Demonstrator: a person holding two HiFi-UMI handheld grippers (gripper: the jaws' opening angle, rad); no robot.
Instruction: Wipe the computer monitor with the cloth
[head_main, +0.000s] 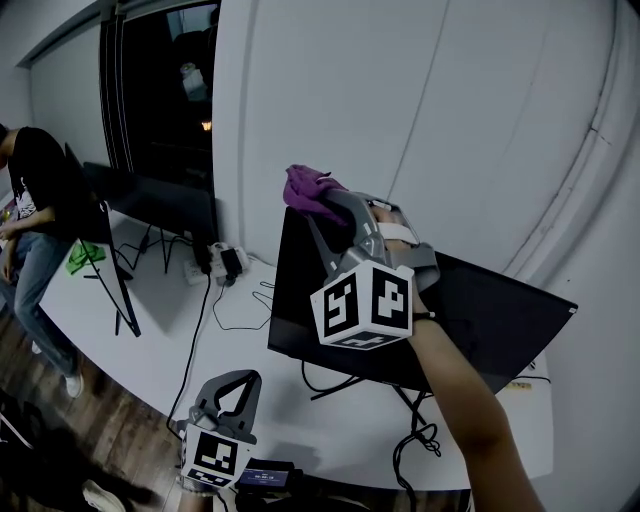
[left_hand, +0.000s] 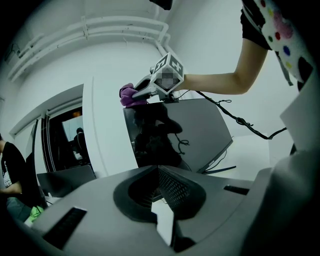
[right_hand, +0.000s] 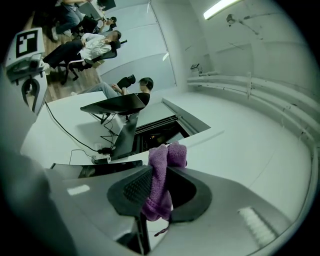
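Bunching out past the tips of the right claw, the purple cloth lay against the top left corner of the computer monitor, touching its upper edge. The right claw view showed the cloth pinched between both pads, its folds sticking up beyond them and a tail hanging down behind. The monitor's dark screen stood tilted on the white table, close to a white wall, with black cables trailing from beneath it toward the table's near edge. The left claw hung low by the table's front edge, well apart from the monitor, its tips closed together with nothing between them. Farther left on the table stood a second dark monitor, and a person in a dark top was beside it.
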